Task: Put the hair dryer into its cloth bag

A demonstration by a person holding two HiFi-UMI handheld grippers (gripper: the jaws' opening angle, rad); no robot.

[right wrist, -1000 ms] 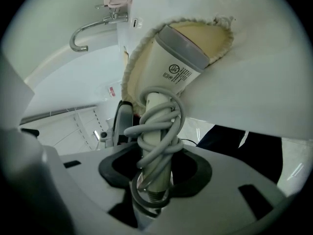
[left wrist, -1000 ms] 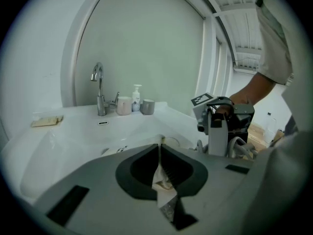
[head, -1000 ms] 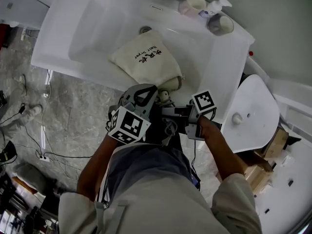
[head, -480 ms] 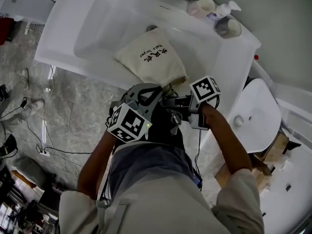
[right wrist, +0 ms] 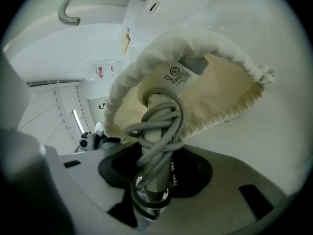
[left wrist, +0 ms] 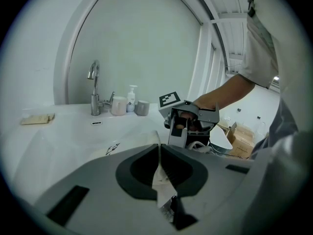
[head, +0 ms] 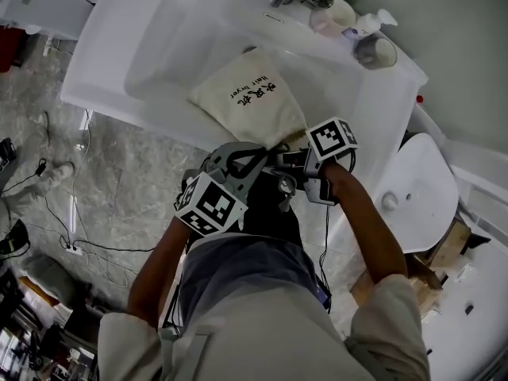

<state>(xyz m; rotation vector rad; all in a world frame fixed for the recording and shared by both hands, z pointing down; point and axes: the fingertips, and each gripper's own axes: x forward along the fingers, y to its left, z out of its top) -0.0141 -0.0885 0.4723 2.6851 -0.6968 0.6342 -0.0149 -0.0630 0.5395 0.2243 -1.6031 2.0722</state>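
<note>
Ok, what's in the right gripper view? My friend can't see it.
The right gripper holds the hair dryer in its jaws by the cord-wrapped handle, far end inside the open cloth bag. A faucet curves at the top.

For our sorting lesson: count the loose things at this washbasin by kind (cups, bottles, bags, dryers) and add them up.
cups: 2
bottle: 1
bag: 1
dryer: 1
Total: 5
</note>
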